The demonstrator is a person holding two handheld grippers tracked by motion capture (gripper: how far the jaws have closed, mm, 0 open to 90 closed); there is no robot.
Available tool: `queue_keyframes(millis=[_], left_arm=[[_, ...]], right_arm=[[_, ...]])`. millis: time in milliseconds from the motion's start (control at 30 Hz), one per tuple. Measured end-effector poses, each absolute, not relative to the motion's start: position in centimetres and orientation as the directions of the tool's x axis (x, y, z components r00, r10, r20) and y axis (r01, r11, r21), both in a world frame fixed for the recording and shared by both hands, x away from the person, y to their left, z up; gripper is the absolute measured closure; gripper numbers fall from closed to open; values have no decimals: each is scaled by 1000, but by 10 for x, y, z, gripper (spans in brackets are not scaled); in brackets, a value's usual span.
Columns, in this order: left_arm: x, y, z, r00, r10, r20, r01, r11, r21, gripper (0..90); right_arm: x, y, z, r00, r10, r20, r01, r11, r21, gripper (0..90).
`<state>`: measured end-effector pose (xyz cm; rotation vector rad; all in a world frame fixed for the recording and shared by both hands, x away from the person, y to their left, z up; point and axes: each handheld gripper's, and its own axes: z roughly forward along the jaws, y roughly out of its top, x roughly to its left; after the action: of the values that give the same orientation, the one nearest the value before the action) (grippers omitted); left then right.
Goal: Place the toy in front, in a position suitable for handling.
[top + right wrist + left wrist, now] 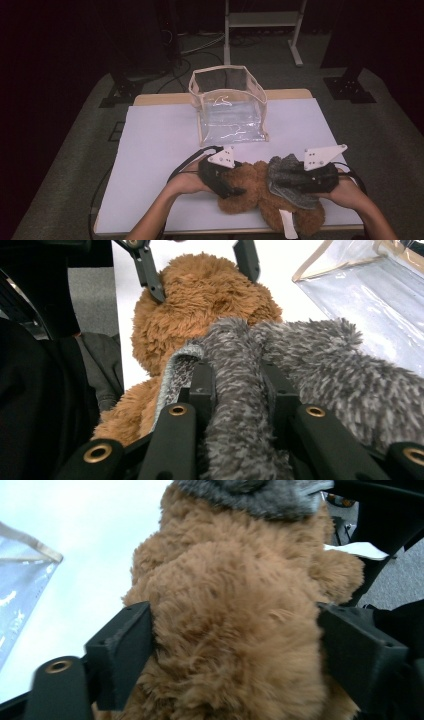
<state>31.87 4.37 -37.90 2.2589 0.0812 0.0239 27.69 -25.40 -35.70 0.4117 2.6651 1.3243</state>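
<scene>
The brown teddy bear [260, 195] lies near the front edge of the table [150, 150], toward its right corner. In the left gripper view the left gripper [235, 645] has its jaws spread wide, one on each flank of the bear, fur bulging between them; whether the pads press cannot be told. The right gripper [239, 390] has its jaws clenched on a fold of the grey fuzzy cloth [290, 185] that lies over the bear. A clear bag [230, 107] stands open near the back edge, well apart. The white surface between is bare. Grey carpet [395, 130] surrounds the table; the room is dark.
</scene>
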Motion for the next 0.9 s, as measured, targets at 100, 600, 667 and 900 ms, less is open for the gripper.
queue_keyframes(millis=[100,600,667,900], left_arm=[[320,41,-384,996,78,-30,74,-643,763,125],[307,71,-376,995,77,66,2,-667,745,496],[304,76,-375,994,82,67,2,-653,757,506],[299,84,-377,995,76,67,-3,-635,773,513]], right_arm=[[276,-254,-358,-955,297,1,179,571,801,714],[270,-233,-348,-971,236,-46,99,563,820,709],[267,-234,-341,-973,221,-67,76,578,812,708],[261,-265,-339,-962,269,-44,118,556,823,709]])
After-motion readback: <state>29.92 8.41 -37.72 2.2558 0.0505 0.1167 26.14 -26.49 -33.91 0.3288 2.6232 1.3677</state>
